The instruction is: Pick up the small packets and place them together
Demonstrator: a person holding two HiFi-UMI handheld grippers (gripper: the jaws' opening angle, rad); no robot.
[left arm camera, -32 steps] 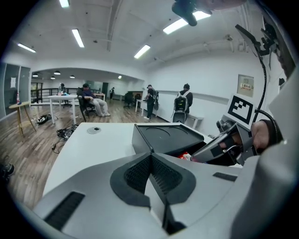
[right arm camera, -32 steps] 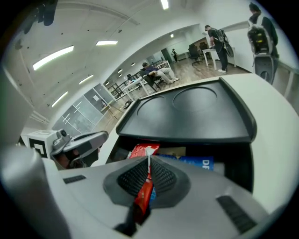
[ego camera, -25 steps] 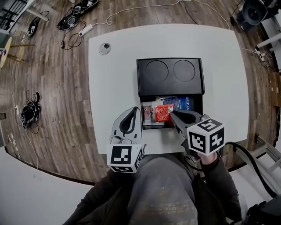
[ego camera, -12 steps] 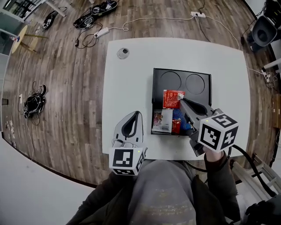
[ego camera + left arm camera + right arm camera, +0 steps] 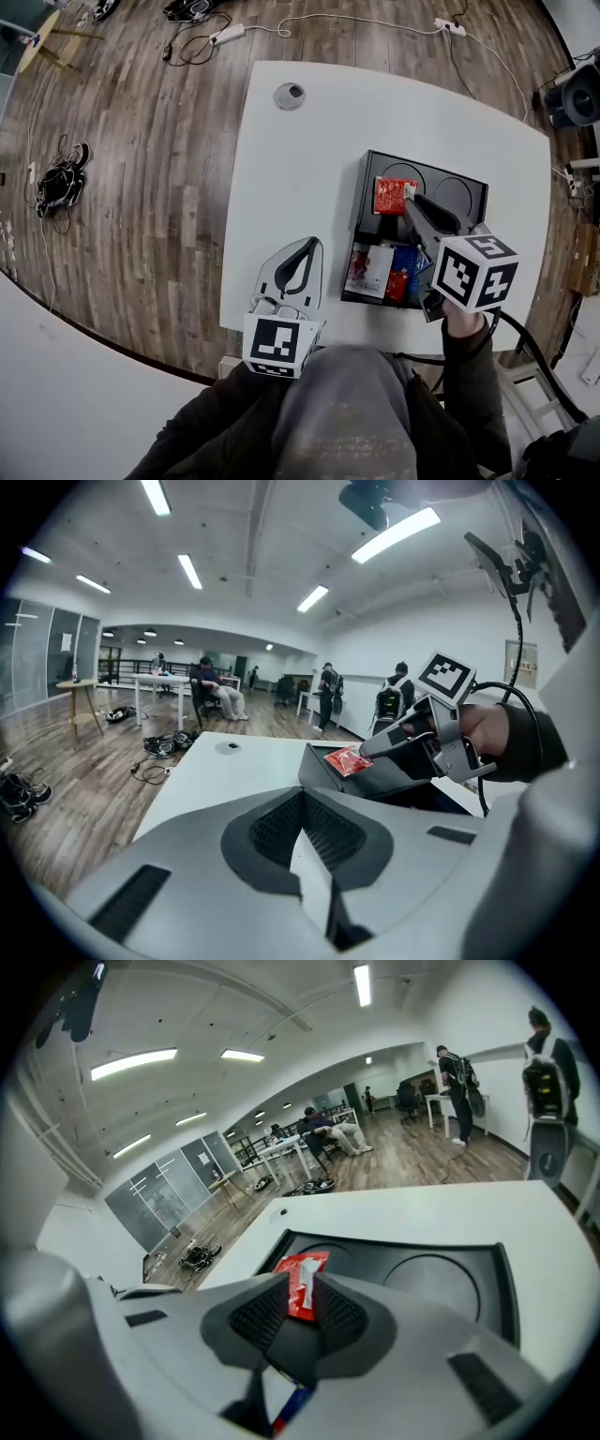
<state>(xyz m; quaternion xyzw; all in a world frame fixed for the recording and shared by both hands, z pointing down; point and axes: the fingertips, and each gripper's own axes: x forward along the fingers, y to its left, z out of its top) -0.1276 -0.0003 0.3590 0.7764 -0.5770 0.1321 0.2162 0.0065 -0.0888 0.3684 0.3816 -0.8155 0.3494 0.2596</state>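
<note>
A black tray [image 5: 364, 187] lies on the white table [image 5: 300, 169]. Its near compartment holds a white-pink packet [image 5: 370, 267], a blue packet [image 5: 410, 261] and a red one [image 5: 396, 284]. My right gripper [image 5: 411, 202] reaches over the far compartment with two round wells. A red packet [image 5: 391, 196] sits at its tips, over the left well. In the right gripper view this red packet [image 5: 302, 1283] shows between the pads with a gap around it; the jaws have just been opening. My left gripper [image 5: 311, 244] rests over the table left of the tray, shut and empty.
A round grommet [image 5: 290, 95] sits in the table's far left part. Cables and a power strip [image 5: 221, 36] lie on the wooden floor, with a cable bundle [image 5: 58, 183] at the left. People [image 5: 211, 684] stand and sit far back in the room.
My right gripper carried the red packet from the near compartment forward to the far one with the round wells. The left gripper stayed beside the tray.
</note>
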